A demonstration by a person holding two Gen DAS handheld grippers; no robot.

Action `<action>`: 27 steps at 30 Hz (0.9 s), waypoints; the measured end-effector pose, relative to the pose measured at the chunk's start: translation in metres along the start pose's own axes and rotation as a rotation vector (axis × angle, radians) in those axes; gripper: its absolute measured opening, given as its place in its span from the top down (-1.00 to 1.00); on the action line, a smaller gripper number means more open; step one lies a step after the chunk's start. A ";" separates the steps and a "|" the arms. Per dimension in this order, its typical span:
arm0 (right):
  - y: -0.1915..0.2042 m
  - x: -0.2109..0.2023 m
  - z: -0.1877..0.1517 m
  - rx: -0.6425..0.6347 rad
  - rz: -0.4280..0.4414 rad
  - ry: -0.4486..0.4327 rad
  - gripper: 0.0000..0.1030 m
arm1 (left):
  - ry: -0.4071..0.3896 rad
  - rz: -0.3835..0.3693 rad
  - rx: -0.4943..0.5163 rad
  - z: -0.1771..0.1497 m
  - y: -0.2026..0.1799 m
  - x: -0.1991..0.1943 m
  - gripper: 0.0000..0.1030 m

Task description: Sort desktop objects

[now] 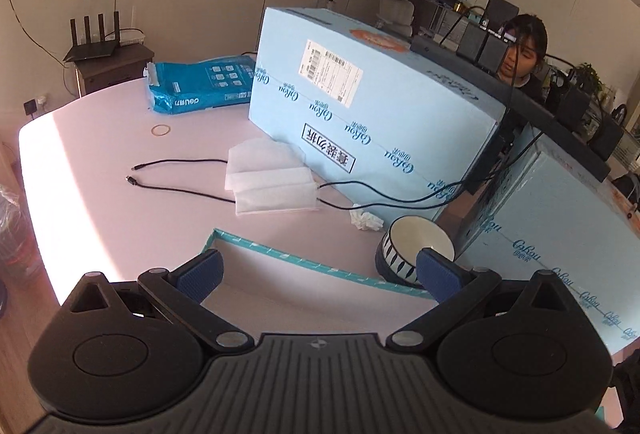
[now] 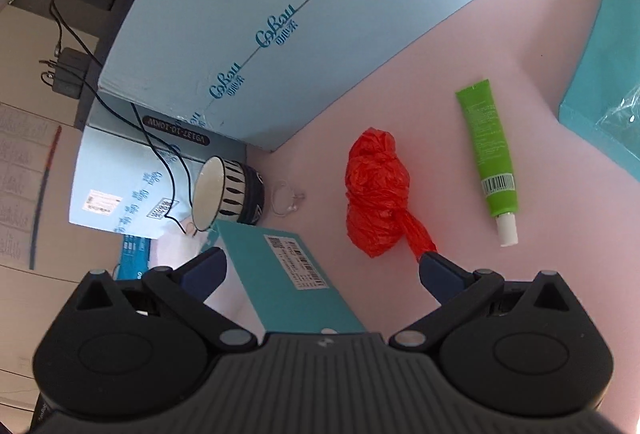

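A: Left wrist view showed the left gripper (image 1: 318,272) with its two blue fingers spread wide apart and nothing between them. It hung over the teal box (image 1: 304,266), whose rim ran across under the fingers.

B: What sat by the right finger?

A: A striped bowl (image 1: 416,248), white inside, just beside the teal rim and close to the big blue carton (image 1: 372,105). A crumpled tissue (image 1: 366,220) lay near the bowl. Farther off were some white foam pouches (image 1: 270,175) with two black cables (image 1: 180,175) running under them, a rubber band (image 1: 161,130) and a blue Deli pack (image 1: 200,87), all on the pink table (image 1: 100,193).

B: And the other hand?

A: The right gripper (image 2: 322,272) was wide open too, holding nothing. The teal box wall (image 2: 288,282) stood between its fingers. A tied red plastic bag (image 2: 378,193) lay on the table, its tail touching or just beside the right fingertip (image 2: 438,272). A green tube (image 2: 490,157) with a white cap lay near the bag. A clear plastic loop (image 2: 286,199) sat between the bowl and the bag.
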State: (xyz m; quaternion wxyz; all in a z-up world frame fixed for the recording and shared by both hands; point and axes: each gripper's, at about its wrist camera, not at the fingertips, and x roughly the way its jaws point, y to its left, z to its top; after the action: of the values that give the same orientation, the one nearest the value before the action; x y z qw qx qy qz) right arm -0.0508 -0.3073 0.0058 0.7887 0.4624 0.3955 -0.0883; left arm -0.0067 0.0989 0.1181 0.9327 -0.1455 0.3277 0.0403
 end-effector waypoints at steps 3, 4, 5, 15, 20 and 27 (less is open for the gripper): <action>0.014 -0.036 0.015 -0.021 0.001 -0.152 -1.00 | -0.122 -0.034 0.010 0.030 0.000 -0.023 -1.00; 0.021 -0.050 0.019 -0.049 -0.021 -0.216 -1.00 | -0.162 -0.035 0.027 0.042 -0.001 -0.029 -1.00; 0.027 -0.063 0.024 -0.079 -0.042 -0.271 -1.00 | -0.191 -0.032 0.045 0.052 -0.002 -0.034 -1.00; 0.059 -0.146 0.054 -0.249 -0.103 -0.569 -1.00 | -0.457 0.015 0.096 0.150 0.006 -0.081 -1.00; 0.061 -0.177 0.074 -0.266 -0.137 -0.674 -1.00 | -0.514 -0.014 0.125 0.204 0.006 -0.114 -1.00; 0.067 -0.233 0.106 -0.333 -0.221 -0.849 -1.00 | -0.514 -0.014 0.173 0.240 0.001 -0.144 -1.00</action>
State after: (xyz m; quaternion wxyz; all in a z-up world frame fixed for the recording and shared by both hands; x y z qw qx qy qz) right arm -0.1166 -0.4074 0.2419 0.9300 0.2078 0.0935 -0.2882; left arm 0.0248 0.1741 0.3860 0.9944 -0.0524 0.0813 0.0416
